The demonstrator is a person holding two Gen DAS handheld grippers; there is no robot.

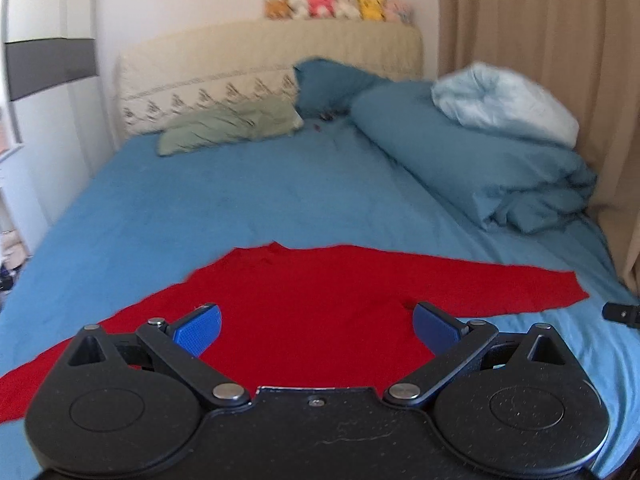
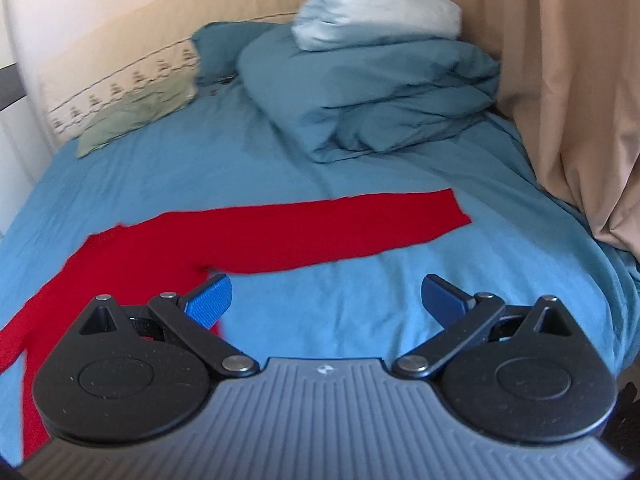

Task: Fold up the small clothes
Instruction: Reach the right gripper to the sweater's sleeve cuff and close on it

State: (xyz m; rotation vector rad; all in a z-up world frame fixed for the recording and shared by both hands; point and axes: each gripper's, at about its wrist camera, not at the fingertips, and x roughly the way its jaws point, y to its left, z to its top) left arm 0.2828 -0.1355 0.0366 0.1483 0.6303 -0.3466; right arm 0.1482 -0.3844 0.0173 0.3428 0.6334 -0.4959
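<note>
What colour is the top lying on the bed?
Plain bright red top, clearest in the right wrist view.

I can read no words or numbers anywhere; only a tiny, illegible logo mark on my grey ribbed gripper housing point(image 2: 322, 369).

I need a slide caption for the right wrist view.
Open right hand-held gripper above the blue bedsheet, beside a flat red long-sleeved top.

1. The right gripper point(image 2: 326, 300) hung above the blue bedsheet point(image 2: 380, 292), its jaws spread wide and holding nothing.
2. A red garment point(image 2: 256, 240) lay flat, one sleeve stretched toward the beige curtain point(image 2: 580, 80).
</note>
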